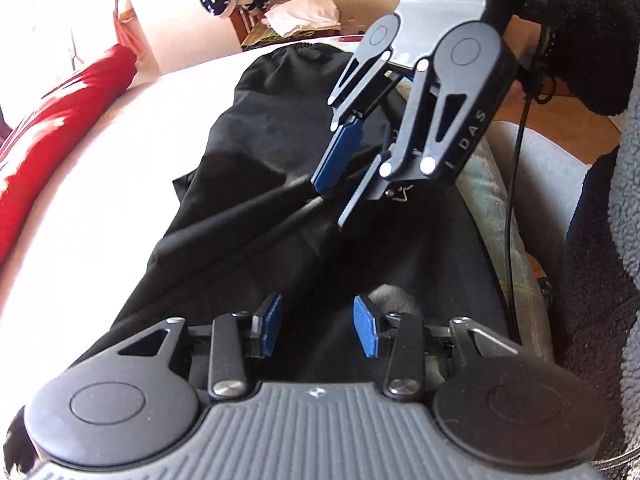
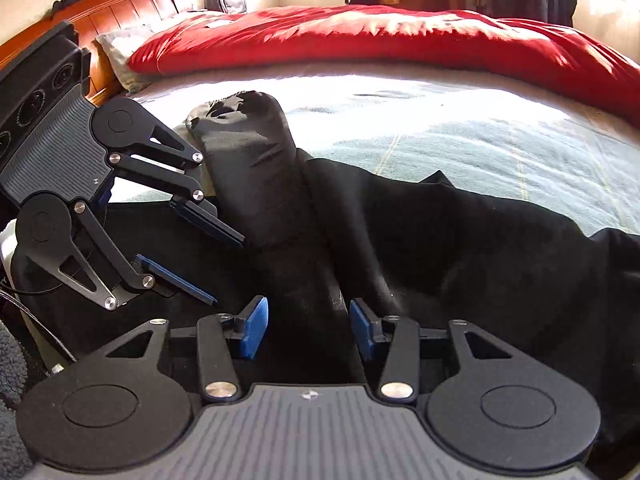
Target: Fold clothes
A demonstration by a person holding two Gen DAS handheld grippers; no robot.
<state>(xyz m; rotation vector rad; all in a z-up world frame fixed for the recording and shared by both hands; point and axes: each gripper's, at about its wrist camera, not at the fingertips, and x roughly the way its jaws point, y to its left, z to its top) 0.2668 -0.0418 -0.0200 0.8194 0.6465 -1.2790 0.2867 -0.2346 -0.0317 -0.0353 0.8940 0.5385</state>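
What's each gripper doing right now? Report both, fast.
Left gripper: open, nothing between the pads, black garment below.
Right gripper: open, empty, over the same garment.

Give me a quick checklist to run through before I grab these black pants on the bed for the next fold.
1. Left hand-held gripper open, nothing clamped: ok.
2. Right hand-held gripper open, nothing clamped: ok.
3. Black pants lying flat: not ok, rumpled and bunched.
4. Both grippers over the fabric: ok.
5. Red blanket apart from the pants: ok.
6. Free bed surface beyond the pants: ok.
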